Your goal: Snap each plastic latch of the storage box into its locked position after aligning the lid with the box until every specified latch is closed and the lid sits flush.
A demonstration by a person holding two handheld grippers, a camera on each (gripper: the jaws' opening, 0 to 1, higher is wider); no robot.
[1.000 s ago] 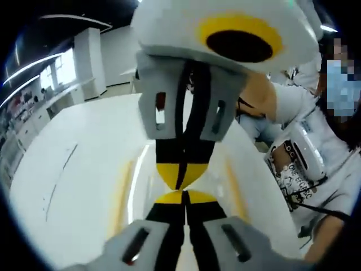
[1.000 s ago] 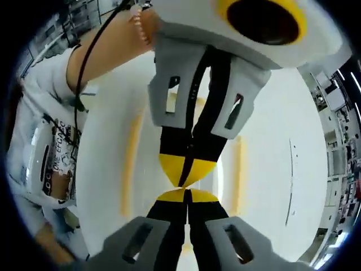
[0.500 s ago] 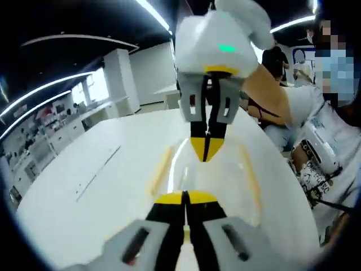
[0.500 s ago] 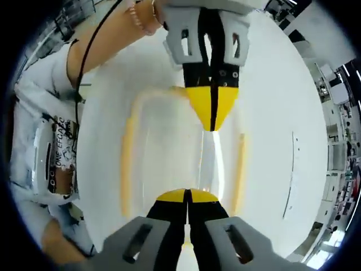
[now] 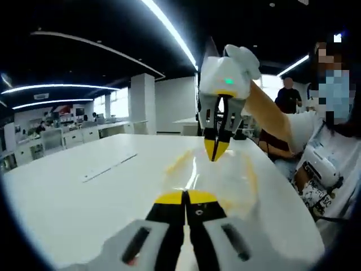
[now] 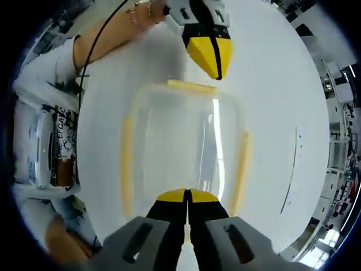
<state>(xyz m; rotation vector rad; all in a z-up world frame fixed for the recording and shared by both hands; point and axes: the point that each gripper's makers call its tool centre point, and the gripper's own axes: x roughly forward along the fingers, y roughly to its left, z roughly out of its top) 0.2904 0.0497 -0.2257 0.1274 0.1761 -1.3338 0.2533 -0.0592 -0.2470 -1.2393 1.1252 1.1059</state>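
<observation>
Here, starting at the left of my right gripper view, my own torso and bare arm run down that side beside the white table (image 6: 282,84). Just right of them lies the clear storage box (image 6: 183,141), directly ahead of my right gripper (image 6: 186,197), whose yellow tips are pressed together with nothing between them. A yellow latch (image 6: 127,166) runs along the box's left edge, another yellow latch (image 6: 192,86) sits on its far edge, and a third yellow latch (image 6: 242,169) lines the right edge. Beyond the far edge hangs my left gripper (image 6: 217,70), tips pointing back at the box, apart from it and clenched empty.

In my left gripper view, the table (image 5: 67,186) spreads to the left, the left gripper (image 5: 185,198) sits clenched at the bottom centre, and the box (image 5: 214,175) shows faintly just ahead. Past it my right gripper (image 5: 216,153) hangs above the far side, jaws together. A person stands far off to the right.
</observation>
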